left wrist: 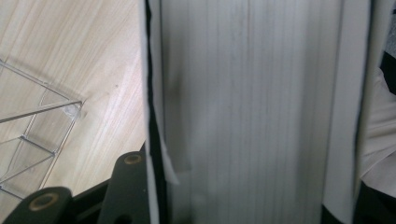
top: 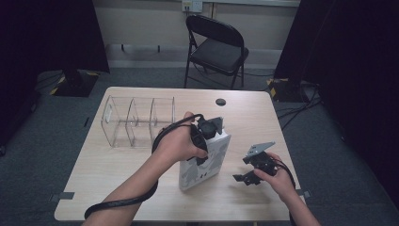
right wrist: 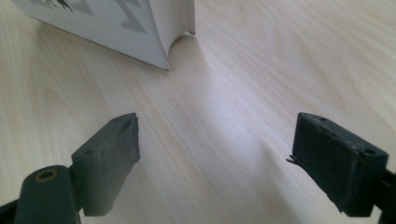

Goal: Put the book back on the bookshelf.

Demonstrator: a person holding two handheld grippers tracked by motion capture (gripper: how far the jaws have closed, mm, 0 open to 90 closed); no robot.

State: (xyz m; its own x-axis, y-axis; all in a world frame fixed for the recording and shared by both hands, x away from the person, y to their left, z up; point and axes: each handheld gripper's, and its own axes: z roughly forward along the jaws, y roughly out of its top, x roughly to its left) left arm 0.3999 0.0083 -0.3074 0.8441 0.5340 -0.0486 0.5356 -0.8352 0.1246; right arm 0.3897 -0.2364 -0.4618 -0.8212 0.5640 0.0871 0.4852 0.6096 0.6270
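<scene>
Here the book [top: 205, 162] stands upright, long axis vertical, in the left claw [top: 210, 128].

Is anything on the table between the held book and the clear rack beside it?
Nothing visible. The left gripper is clamped on the upright white book, and bare light wooden table separates it from the clear acrylic divider rack.

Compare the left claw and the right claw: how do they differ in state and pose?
The left claw is shut on the upright white book with grey cover print, gripping its top edge; the right claw stands open with nothing between its jaws. The left claw is at the book's top; the right claw is low over the bare light wooden table, beside the book. Both are black, two-jawed and hand-held.
</scene>
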